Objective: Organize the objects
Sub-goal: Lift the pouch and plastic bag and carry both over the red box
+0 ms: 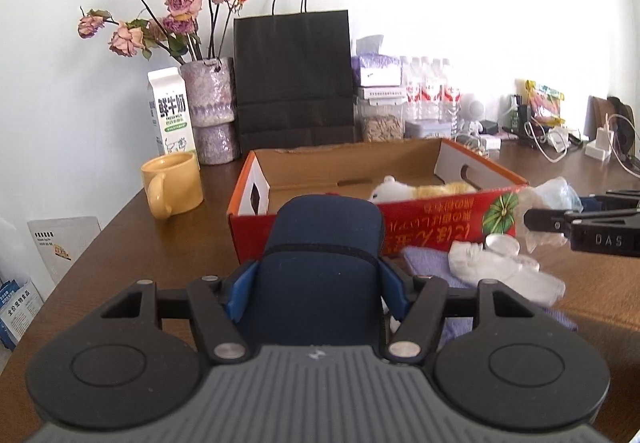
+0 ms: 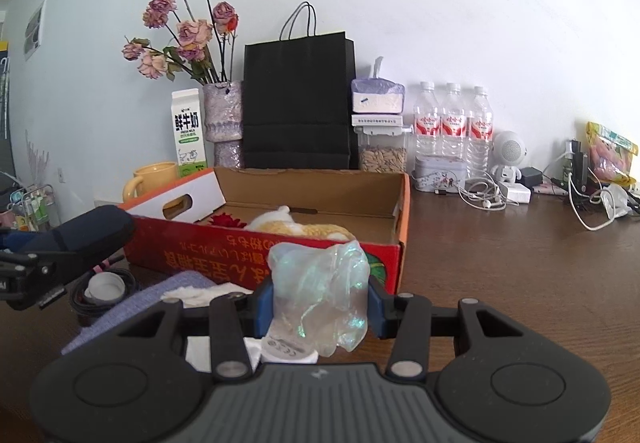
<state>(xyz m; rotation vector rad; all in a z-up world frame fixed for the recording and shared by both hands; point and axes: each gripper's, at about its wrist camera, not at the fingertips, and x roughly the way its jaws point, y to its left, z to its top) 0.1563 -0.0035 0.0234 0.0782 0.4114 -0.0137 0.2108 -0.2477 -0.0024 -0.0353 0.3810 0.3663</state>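
Left gripper (image 1: 318, 283) clamps navy case (image 1: 326, 239); right gripper (image 2: 320, 303) clamps clear crumpled plastic item (image 2: 320, 283). Red cardboard box (image 1: 440, 219) just ahead of both, plush toy (image 1: 424, 189) inside. Step: carrying both to box. Next: clear near wall, release inside.

You had open floor in the cardboard box (image 2: 394, 203) at frame centre, right of the plush toy (image 2: 304, 229). Bare table (image 2: 500, 263) ran clear at right. Yellow mug (image 1: 174, 185), vase (image 1: 210, 111) and black bag (image 1: 294, 79) blocked the upper left.
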